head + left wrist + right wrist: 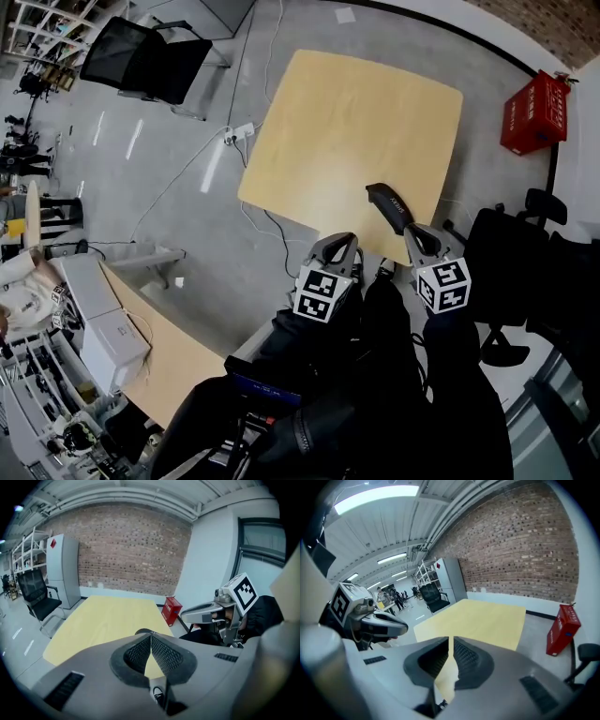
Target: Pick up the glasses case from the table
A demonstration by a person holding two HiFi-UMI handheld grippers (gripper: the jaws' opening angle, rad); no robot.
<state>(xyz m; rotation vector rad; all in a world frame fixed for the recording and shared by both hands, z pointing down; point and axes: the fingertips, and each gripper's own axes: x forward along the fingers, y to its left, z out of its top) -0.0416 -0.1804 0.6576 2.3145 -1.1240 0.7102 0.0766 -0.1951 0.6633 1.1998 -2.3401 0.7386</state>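
My left gripper (339,246) and right gripper (419,236) both have jaws closed together, empty; the black glasses case (390,207) lies shut on the worktop (356,131) just ahead, nearer my right jaws

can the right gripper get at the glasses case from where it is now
Probably yes: the glasses case lies by the table's near edge, just ahead of the right gripper, with nothing between them. Its jaws are shut, though, so they would need to open first.

Black sleeves (469,394); grey grippers (343,244) (414,232); checkered cubes (323,293) (443,284)
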